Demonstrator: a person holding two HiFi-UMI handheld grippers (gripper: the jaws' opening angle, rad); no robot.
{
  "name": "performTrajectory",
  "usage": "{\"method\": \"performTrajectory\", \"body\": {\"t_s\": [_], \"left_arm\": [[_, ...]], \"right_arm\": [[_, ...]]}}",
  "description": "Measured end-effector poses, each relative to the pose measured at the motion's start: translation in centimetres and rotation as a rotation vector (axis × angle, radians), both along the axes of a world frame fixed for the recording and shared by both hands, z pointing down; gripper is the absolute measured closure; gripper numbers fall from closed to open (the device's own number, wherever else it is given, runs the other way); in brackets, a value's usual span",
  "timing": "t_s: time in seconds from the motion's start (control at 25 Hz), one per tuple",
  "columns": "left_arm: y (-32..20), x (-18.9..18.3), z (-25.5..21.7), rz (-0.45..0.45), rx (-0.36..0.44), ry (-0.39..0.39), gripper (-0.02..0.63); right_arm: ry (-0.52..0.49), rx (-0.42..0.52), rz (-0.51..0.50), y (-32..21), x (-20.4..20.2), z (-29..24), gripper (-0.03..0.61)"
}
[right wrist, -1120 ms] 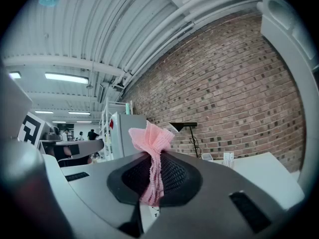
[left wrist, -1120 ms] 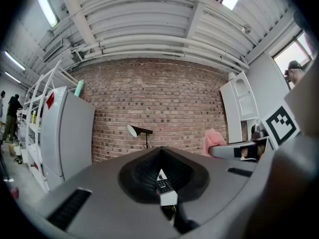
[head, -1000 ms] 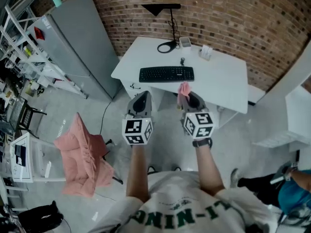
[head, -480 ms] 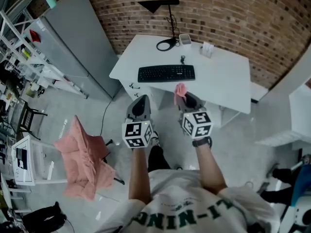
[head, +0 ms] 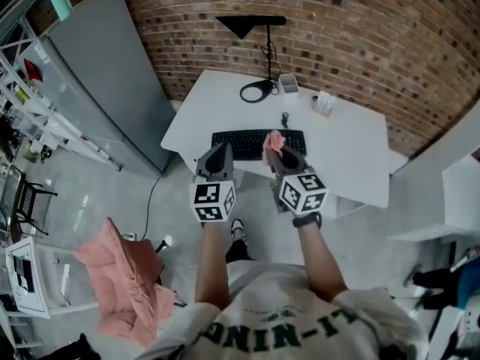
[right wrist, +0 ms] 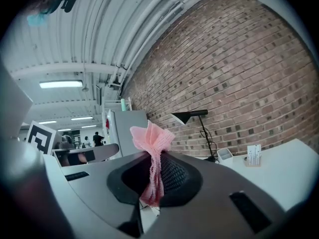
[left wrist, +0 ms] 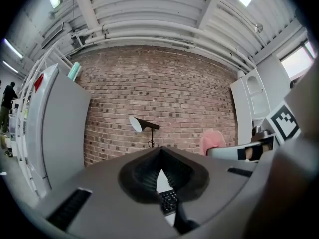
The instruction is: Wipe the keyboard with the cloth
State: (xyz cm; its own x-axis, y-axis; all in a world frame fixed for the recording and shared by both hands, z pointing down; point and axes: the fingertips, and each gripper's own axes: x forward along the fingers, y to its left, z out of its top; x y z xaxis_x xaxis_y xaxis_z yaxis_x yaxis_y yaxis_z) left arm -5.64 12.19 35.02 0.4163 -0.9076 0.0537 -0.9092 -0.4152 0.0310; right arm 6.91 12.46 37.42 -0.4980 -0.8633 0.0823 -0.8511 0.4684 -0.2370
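Your right gripper [head: 280, 154] pinches the pink cloth [head: 273, 140] between its fingers, the cloth sticking up past the tips, over the front edge of the keyboard [head: 238, 142] on the white table [head: 352, 145]; your left gripper [head: 218, 153] hangs just beside it, fingers pressed together on nothing.

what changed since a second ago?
Person closed in on the desk; both tongs now overlap the keyboard near edge in the head view. Unchanged: right tongs pinching the pink cloth, left tongs shut and empty, keyboard in place.
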Motion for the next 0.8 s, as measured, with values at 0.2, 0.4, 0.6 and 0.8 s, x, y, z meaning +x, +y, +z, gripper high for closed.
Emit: {"method": "performTrajectory", "body": {"t_s": [0.2,0.4,0.6,0.8], "left_arm": [[-8.2,-3.2,-0.6,0.013,0.004,0.025,0.614],[-15.7,-5.7,-1.2,0.043,0.021,0.032,0.614],[-20.6,-8.4,0.8,0.069,-0.001,0.037,0.614],[-22.6,-10.5,3.3,0.067,-0.043,0.049,0.614]], "right_arm": [[0.053,0.007,-0.022,-7.6,-3.4,-0.7,0.554],[0.046,-0.035,-0.005,-14.9,-6.3,0.0,0.554],[0.058,-0.101,-0.012,-20.3,-9.4,2.6,0.554],[0.088,-0.243,-0.052,-22.3,-12.1,7.9,0.554]]}}
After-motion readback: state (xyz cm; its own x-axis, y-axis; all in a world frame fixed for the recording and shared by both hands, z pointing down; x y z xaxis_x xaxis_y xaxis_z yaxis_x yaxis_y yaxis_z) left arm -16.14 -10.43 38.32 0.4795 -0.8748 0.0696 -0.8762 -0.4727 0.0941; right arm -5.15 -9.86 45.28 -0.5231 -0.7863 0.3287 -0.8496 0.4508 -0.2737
